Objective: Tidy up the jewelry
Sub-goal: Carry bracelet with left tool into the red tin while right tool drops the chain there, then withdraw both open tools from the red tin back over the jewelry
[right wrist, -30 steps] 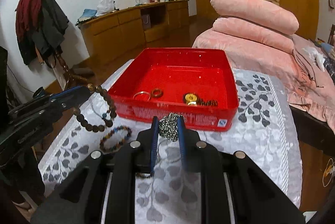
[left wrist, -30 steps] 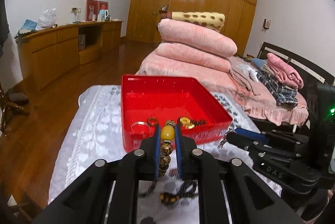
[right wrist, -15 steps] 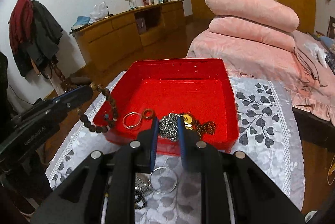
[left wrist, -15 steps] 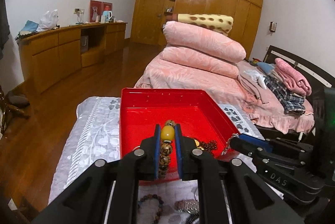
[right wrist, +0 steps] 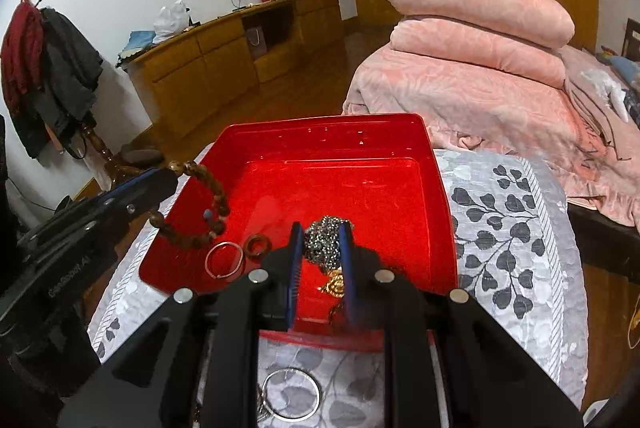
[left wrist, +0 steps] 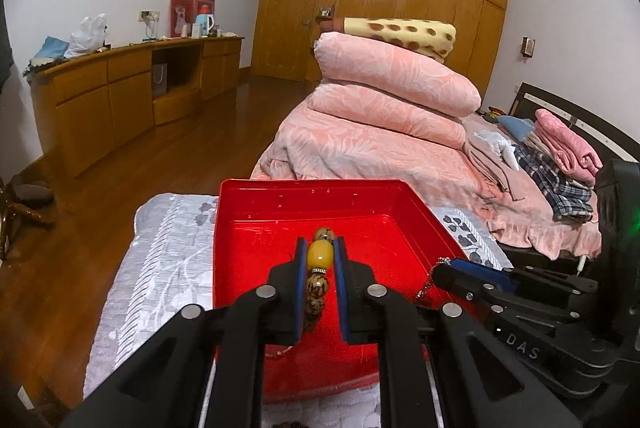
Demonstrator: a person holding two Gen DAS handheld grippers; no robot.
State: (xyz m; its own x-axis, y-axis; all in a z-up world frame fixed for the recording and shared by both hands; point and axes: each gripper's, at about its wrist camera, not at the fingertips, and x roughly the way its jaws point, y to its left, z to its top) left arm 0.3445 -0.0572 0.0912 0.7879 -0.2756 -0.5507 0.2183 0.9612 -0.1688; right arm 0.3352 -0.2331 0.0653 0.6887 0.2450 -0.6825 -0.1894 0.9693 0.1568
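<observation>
A red tray (left wrist: 256, 212) stands on a grey leaf-patterned cloth. My left gripper (left wrist: 320, 248) is shut on a brown bead bracelet (left wrist: 319, 257) with a big yellow bead, held over the tray. In the right wrist view that bracelet (right wrist: 214, 206) hangs as a loop from the left gripper (right wrist: 168, 174) above the tray's left side. My right gripper (right wrist: 320, 232) is shut on a bunched silver chain (right wrist: 326, 240) over the tray (right wrist: 440, 188). A silver ring (right wrist: 224, 260), a brown ring (right wrist: 256, 246) and a gold piece (right wrist: 335, 284) lie inside.
A silver bangle (right wrist: 290, 394) lies on the cloth (right wrist: 508, 228) in front of the tray, under my right gripper. A bed with stacked pink quilts (left wrist: 384, 108) rises behind the tray. A wooden sideboard (left wrist: 120, 88) lines the left wall.
Both grippers have moved forward from the cloth to above the tray, carrying the bracelet and the chain. The loose pieces on the cloth have dropped behind them.
</observation>
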